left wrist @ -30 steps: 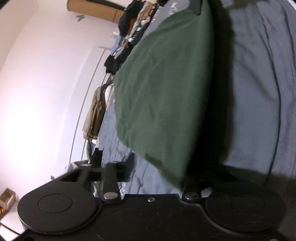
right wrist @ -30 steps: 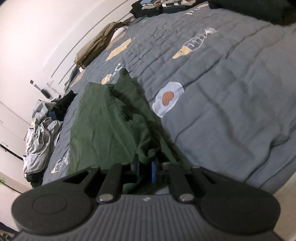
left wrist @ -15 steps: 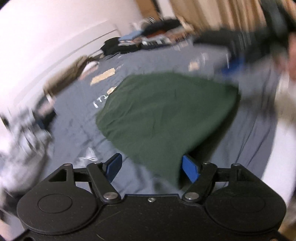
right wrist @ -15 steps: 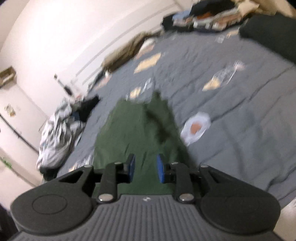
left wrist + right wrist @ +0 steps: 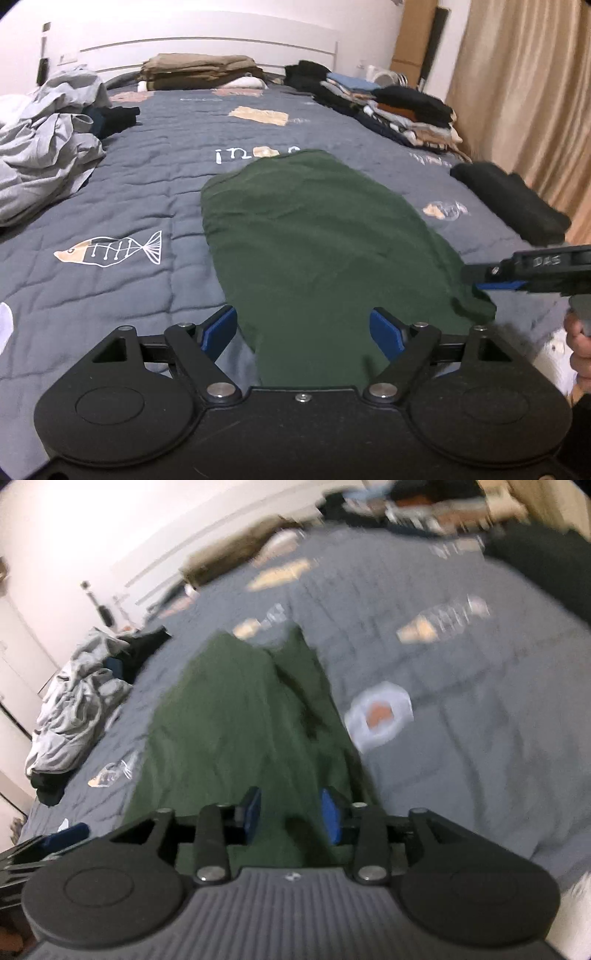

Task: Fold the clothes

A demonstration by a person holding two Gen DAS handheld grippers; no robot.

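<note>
Both grippers, left [image 5: 303,328] and right [image 5: 290,814], have their jaws spread, holding nothing, at the near edge of the green garment [image 5: 314,236] lying mid-frame on the grey quilt [image 5: 110,206]. Grey laundry [image 5: 40,147] sits upper left.

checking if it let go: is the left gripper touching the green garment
Cannot tell. In the left wrist view the left gripper is open with the green garment between its blue pads, but no gap or contact shows plainly.

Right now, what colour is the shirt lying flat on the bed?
Dark green, plain with no pattern. The shirt shows best in the left wrist view, spread on the grey quilt.
</note>
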